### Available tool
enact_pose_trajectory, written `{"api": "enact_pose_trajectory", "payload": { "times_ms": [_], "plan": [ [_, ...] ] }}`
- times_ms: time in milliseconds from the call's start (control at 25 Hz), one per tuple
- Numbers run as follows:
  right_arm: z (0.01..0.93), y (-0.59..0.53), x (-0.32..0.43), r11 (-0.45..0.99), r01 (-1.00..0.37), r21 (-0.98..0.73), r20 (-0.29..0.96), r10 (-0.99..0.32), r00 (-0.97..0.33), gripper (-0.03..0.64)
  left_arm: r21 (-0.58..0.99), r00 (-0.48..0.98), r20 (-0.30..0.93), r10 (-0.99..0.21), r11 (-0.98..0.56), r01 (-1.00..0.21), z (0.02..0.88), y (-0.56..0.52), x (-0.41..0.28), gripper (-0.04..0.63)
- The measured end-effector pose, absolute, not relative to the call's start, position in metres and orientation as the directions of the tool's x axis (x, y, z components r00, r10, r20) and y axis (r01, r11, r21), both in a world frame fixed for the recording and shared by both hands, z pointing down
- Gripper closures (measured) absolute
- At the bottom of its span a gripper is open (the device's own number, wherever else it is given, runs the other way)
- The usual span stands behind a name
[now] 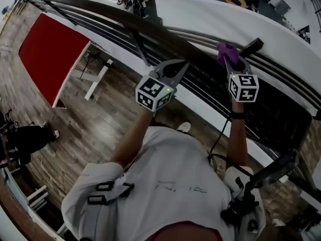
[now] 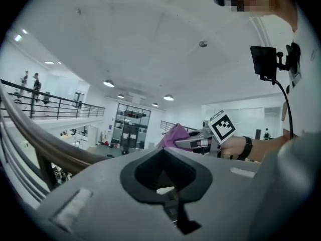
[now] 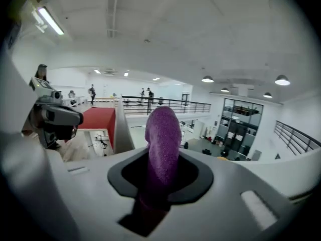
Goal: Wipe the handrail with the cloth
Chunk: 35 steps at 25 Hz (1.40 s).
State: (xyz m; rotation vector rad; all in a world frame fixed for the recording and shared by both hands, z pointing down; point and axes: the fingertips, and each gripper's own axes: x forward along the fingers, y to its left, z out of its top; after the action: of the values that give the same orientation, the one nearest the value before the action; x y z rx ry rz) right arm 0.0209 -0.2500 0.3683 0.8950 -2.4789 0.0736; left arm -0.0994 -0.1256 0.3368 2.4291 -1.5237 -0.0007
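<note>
The purple cloth is close in front of the right gripper camera, pinched in the right claw, whose two jaws are pressed onto its lower end. The cloth is bunched into a long roll. Its long axis runs along the jaws and points straight out from the claw, ending in a rounded tip.

From the head view, that tip lies at the top of the dark handrail, and the cloth seems to touch it. The handrail runs as a long curve from the upper left across to the right. The right claw meets it roughly crosswise, so the cloth points across the rail, not along it. Thin dark bars run below the handrail and parallel to it.

The left claw is just to the left of the right one, near the same stretch of handrail. Its jaws are pressed together with nothing between them. In the left gripper view the handrail sweeps past on the left side.

A black wristband sits on the right forearm, and the person's white shirt fills the bottom of the head view. Beyond the rail, well below, a wooden floor carries a large red panel.
</note>
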Motion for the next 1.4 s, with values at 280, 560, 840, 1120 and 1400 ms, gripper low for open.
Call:
{"api": "enact_pose_trajectory", "payload": {
  "times_ms": [280,560,840,1120,1400],
  "plan": [
    [0.388,-0.188,-0.18,0.935,-0.327,0.137,0.474,-0.352,-0.807,0.517,0.225,0.236,0.158,-0.959,-0.198,-0.954,0.347,-0.1,-0.236,0.595],
    [0.401,-0.138,-0.304,0.975,-0.191,0.115,0.452,-0.223,-0.864,0.514,0.211,0.107,0.157,-0.982,-0.073,-0.975,0.352,-0.08,-0.32,0.595],
    [0.431,-0.133,-0.381,0.98,-0.17,0.108,0.488,-0.201,-0.849,0.514,0.224,0.052,0.174,-0.983,-0.012,-0.975,0.365,-0.066,-0.372,0.595],
    [0.455,-0.145,-0.423,0.961,-0.191,0.199,0.515,-0.268,-0.814,0.514,0.238,0.037,0.185,-0.982,0.008,-0.971,0.373,-0.057,-0.394,0.595],
    [0.471,-0.162,-0.436,0.937,-0.314,0.155,0.528,-0.347,-0.775,0.514,0.249,0.044,0.195,-0.98,0.006,-0.969,0.381,-0.059,-0.4,0.594]
  ]
}}
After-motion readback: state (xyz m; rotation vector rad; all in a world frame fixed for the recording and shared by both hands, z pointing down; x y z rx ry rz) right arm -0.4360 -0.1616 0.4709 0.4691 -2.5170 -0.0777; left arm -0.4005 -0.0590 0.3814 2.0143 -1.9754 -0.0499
